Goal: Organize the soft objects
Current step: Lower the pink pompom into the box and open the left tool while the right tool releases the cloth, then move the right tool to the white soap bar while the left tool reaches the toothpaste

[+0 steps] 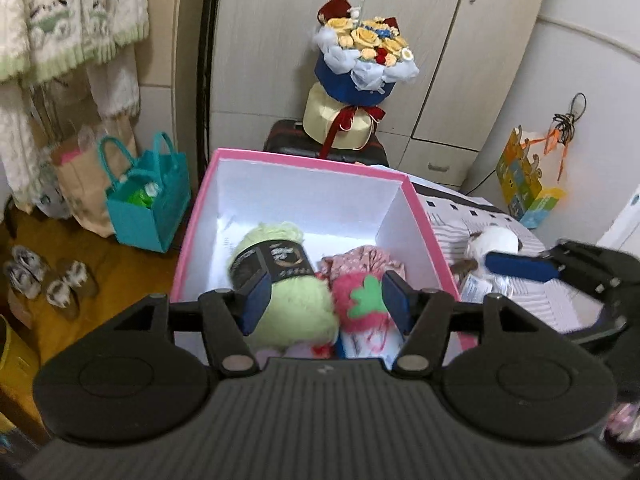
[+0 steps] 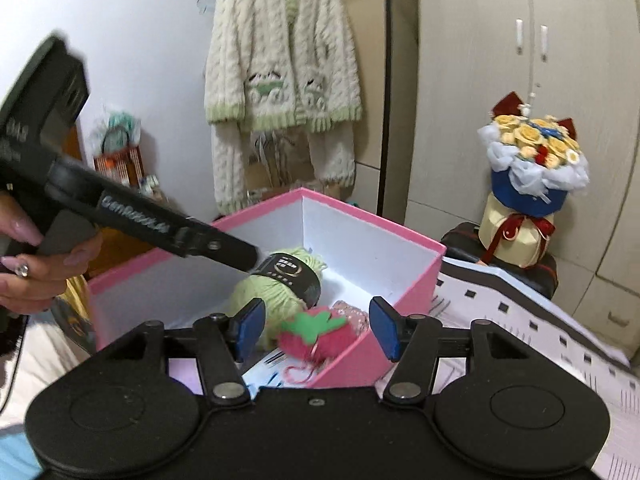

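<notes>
A pink box (image 1: 304,160) with a white inside holds a light green yarn ball (image 1: 296,308) with a black band. Beside the ball lie a pink strawberry plush (image 1: 360,300) and a pink patterned cloth (image 1: 364,258). My left gripper (image 1: 326,300) hovers open over the box's near end, with its pads clear of the yarn and the plush. From the box's other side, my right gripper (image 2: 316,328) is open above the strawberry plush (image 2: 320,332) and the yarn ball (image 2: 276,296). A white plush toy (image 1: 496,240) lies on the bed to the right.
A flower bouquet (image 1: 364,56) stands on a dark suitcase (image 1: 288,136) behind the box. A teal bag (image 1: 148,200) and slippers (image 1: 48,280) sit on the wooden floor at left. A knitted cardigan (image 2: 280,80) hangs on the wall. The striped bed sheet (image 1: 532,304) spreads out to the right.
</notes>
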Available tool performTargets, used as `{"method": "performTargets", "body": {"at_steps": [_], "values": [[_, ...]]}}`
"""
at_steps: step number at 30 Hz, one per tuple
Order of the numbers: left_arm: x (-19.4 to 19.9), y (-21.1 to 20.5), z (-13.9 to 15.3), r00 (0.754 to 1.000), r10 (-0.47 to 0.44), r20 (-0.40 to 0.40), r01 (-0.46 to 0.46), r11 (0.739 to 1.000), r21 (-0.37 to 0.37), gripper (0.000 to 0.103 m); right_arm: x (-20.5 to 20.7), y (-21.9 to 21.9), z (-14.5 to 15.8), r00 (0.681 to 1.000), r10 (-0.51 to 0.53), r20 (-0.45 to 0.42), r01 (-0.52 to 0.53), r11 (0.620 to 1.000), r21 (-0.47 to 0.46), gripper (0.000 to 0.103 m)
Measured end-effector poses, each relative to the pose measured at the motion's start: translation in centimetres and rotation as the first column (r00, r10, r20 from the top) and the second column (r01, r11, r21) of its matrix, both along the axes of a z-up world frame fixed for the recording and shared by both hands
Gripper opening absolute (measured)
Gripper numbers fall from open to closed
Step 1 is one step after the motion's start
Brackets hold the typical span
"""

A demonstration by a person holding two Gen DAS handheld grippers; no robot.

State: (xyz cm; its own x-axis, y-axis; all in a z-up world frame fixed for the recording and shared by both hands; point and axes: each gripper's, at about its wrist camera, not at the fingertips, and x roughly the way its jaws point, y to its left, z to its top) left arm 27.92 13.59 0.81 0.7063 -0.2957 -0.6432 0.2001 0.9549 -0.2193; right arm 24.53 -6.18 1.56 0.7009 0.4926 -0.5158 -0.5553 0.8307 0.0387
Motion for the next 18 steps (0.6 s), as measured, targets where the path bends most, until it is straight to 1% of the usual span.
{"method": "performTargets", "body": {"at_steps": [5,8,13,18], "values": [[-3.7,0.7,1.3,1.0,-0.029,0.011,0.029,1.0,0.009,0.06,-3.3,-1.8,1.2,0.999,-0.032,-0.005,0.032,0.999,0.013,0.064],[-5.8,0.6,2.3,0.998,-0.052,0.027,0.051,0.999,0.011,0.06,-5.3,-2.8,2.0,0.998,-0.058,-0.012,0.058,0.998,0.005,0.065],[-9.3,-0.3,3.8,0.992,-0.113,0.048,0.113,0.994,0.009,0.06,-8.4,-4.7,3.2,0.996,-0.084,-0.013,0.085,0.996,0.017,0.067],[-12.2,-1.9,4.9,0.983,-0.168,0.072,0.167,0.986,0.021,0.06,-11.4,-6.7,3.7,0.993,-0.118,0.0,0.118,0.993,0.01,0.068]]}}
